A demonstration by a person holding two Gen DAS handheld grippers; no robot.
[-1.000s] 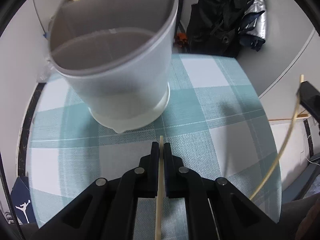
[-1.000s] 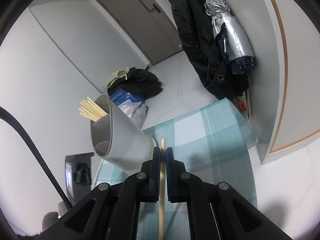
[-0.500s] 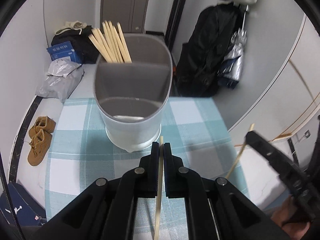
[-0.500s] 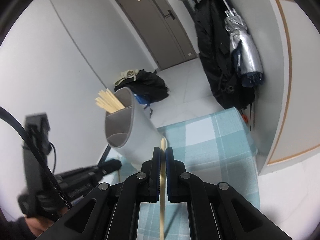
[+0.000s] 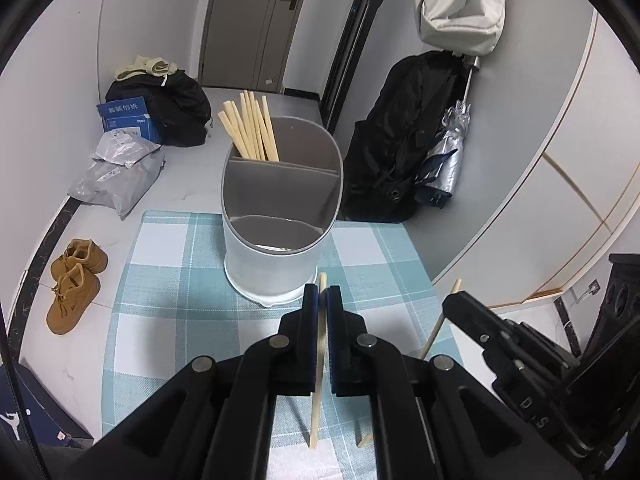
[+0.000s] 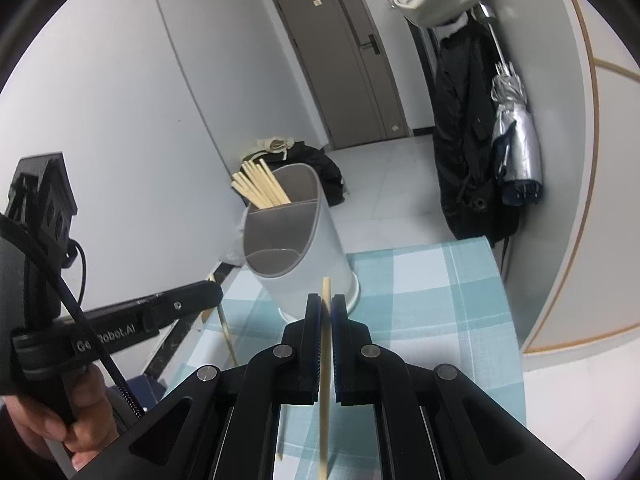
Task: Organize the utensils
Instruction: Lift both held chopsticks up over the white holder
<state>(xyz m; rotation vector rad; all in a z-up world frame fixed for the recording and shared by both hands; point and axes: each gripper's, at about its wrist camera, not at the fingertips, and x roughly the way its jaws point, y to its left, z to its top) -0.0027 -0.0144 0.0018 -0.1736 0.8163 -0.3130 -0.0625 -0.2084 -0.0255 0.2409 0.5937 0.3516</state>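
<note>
A grey divided utensil holder [image 5: 280, 216] stands on the checked tablecloth [image 5: 168, 288]; it also shows in the right wrist view [image 6: 296, 240]. Several wooden chopsticks [image 5: 250, 128] stand in its far compartment. My left gripper [image 5: 322, 292] is shut on a chopstick [image 5: 318, 380], held above the table in front of the holder. My right gripper [image 6: 327, 300] is shut on another chopstick [image 6: 325, 380], to the right of the left one and also short of the holder. Each gripper shows in the other's view, the right [image 5: 456, 304] and the left [image 6: 212, 290].
The table is small; its edges lie close on the left, right and far side. On the floor beyond are brown shoes [image 5: 74, 280], bags [image 5: 120, 176] and black coats with an umbrella [image 5: 404, 144]. A white wall [image 6: 120, 120] stands at the left.
Both grippers have risen and pulled back from the holder, each still holding its chopstick. The holder now looks smaller and farther, and each gripper has come into the other's view.
</note>
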